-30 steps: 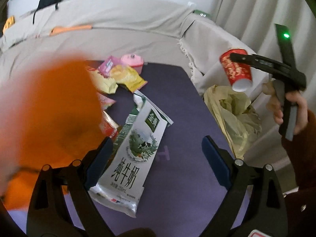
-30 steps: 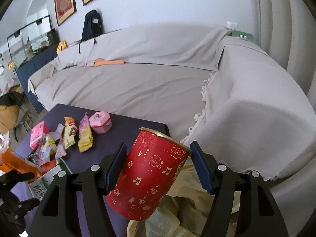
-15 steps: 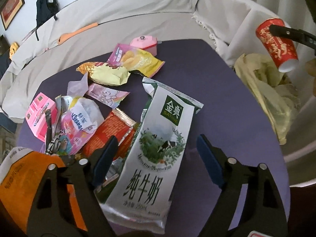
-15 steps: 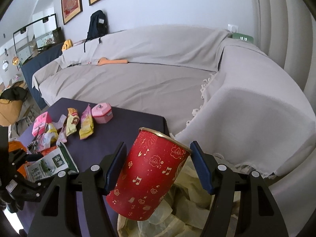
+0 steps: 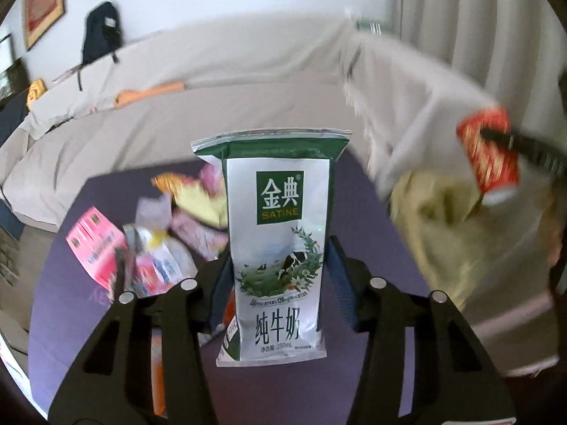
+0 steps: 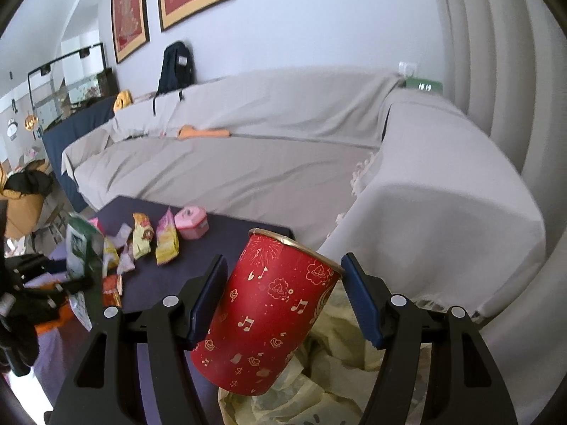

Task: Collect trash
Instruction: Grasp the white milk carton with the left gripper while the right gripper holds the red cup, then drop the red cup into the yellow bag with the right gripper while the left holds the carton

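With milk carton [image 5: 278, 255] clamped upright in left tongs [image 5: 278, 276] (jaws just closed on it), long axis vertical, lifted above table [image 5: 358, 212] clutter. Yellow bag [image 5: 457, 233] lies off table's right edge. Right tongs [image 6: 283, 304] nearer, clamped on red cup [image 6: 269, 315] above bag mouth. Path across right edge looks clear; snack wrappers [image 6: 156, 241] remain near far-left corner.

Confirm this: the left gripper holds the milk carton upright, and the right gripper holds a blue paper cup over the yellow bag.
Not quite: the paper cup is red, not blue, as the right wrist view shows. The rest stands: the left gripper holds the milk carton upright, and the right gripper holds the cup over the yellow bag.
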The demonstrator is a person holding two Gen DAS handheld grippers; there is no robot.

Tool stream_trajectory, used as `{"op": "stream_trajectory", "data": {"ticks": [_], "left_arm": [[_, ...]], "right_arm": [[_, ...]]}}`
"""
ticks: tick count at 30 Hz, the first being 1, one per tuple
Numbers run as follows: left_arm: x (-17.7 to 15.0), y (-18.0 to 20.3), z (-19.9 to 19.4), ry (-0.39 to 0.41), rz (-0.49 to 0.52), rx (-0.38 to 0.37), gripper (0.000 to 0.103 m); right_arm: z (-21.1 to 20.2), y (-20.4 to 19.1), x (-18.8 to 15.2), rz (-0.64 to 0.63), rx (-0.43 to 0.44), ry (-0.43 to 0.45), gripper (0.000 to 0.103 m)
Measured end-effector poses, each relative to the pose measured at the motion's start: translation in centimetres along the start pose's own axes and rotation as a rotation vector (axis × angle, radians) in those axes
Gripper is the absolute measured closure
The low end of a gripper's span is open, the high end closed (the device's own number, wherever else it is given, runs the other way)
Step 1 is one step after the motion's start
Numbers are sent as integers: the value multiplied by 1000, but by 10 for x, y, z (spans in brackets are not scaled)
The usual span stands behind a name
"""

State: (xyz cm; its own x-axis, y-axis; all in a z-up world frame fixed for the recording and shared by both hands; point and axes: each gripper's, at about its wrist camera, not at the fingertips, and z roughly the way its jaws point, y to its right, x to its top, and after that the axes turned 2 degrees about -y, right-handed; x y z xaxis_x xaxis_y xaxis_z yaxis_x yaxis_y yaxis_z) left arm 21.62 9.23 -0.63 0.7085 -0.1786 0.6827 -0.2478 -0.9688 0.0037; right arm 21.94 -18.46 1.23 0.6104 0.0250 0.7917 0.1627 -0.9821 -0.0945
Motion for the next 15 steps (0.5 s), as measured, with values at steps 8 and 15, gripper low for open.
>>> {"op": "stream_trajectory", "data": {"ticks": [8, 15], "left_arm": [[31, 25, -45, 150, -35, -50, 56], [46, 62, -50, 191, -37, -128, 56]], "right_arm": [[-45, 9, 6, -27, -44, 92, 40], [-80, 32, 5, -30, -73, 187, 40]]}}
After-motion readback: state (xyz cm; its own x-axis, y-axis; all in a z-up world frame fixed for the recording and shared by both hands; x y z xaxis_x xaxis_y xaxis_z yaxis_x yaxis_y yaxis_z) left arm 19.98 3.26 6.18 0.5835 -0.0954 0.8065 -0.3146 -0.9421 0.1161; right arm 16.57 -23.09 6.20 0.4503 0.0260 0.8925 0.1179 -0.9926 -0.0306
